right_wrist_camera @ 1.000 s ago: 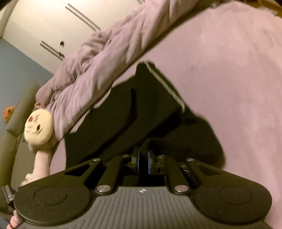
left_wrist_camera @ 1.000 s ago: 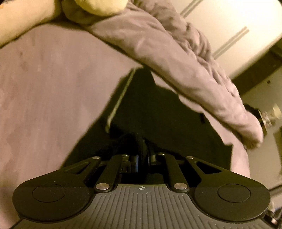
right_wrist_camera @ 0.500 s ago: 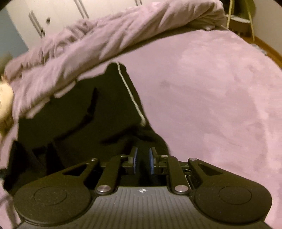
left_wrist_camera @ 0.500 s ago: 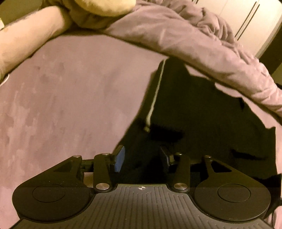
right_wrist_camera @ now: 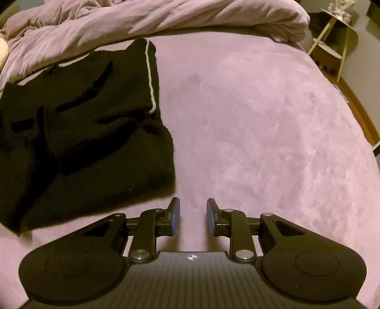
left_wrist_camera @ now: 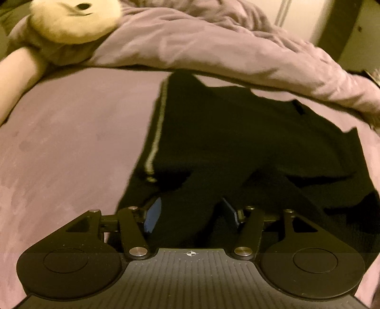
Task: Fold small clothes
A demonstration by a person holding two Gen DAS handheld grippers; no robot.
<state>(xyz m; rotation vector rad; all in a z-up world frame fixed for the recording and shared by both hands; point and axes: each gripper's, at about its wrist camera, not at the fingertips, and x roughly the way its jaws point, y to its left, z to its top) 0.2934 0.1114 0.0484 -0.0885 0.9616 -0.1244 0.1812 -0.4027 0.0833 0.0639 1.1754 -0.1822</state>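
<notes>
A black garment (right_wrist_camera: pixel 78 123) with a pale stripe lies folded on the purple bed (right_wrist_camera: pixel 261 118), its far edge touching the rumpled duvet (right_wrist_camera: pixel 154 21) at twelve o'clock; loose layers could slide apart if a finger snags the cloth on withdrawal. The left gripper (left_wrist_camera: pixel 190 214), jaws opening, straddles cloth without pinching it. The right gripper (right_wrist_camera: pixel 192 217), opening on nothing, gripped fabric a second ago.

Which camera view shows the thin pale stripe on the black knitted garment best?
The right wrist view: the thin pale stripe runs sharp and unblocked along the edge of the black knitted garment, from the top corner to its hooked lower end. In the left wrist view the stripe is blurrier and fades near the top.
</notes>
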